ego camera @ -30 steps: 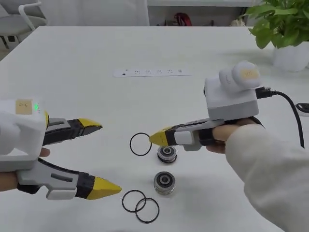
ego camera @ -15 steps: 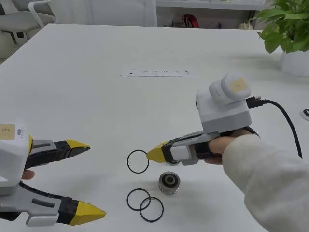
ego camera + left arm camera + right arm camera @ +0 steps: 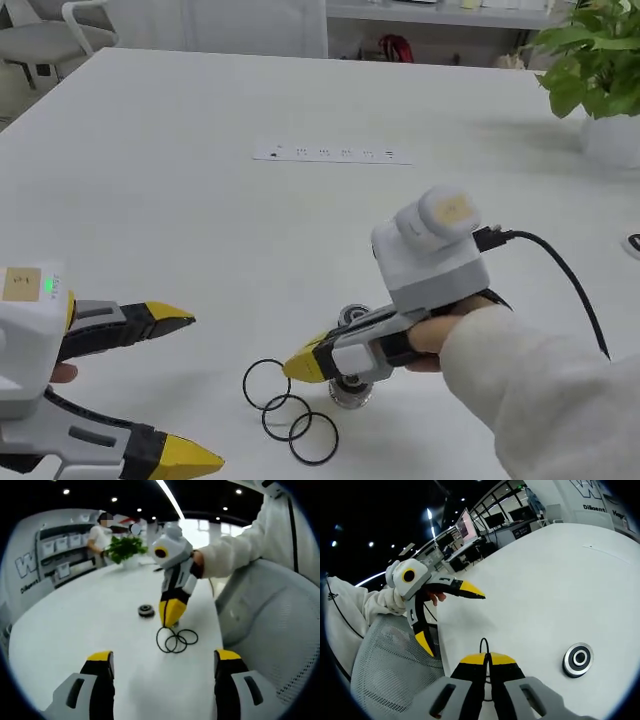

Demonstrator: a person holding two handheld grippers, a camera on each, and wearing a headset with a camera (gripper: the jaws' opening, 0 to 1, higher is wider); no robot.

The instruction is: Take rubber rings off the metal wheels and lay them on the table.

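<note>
Three thin black rubber rings lie together on the white table (image 3: 200, 180). The left ring (image 3: 264, 383) is pinched at its edge by my shut right gripper (image 3: 298, 366); in the right gripper view its thin loop (image 3: 484, 641) pokes out above the closed yellow tips (image 3: 485, 656). The other two rings (image 3: 300, 428) overlap just beside it. One metal wheel (image 3: 351, 316) lies behind the right gripper, and another wheel (image 3: 349, 393) sits partly hidden under it. My left gripper (image 3: 195, 392) hovers wide open at the lower left, holding nothing.
A white power strip (image 3: 331, 153) lies flat further back on the table. A potted plant (image 3: 598, 70) stands at the far right, and the right gripper's black cable (image 3: 560, 275) trails off that way. A mesh chair (image 3: 390, 670) is near the table edge.
My right gripper has drawn the single ring toward me until it touches the other two rings. The left gripper stays open and has dropped lower in view.
</note>
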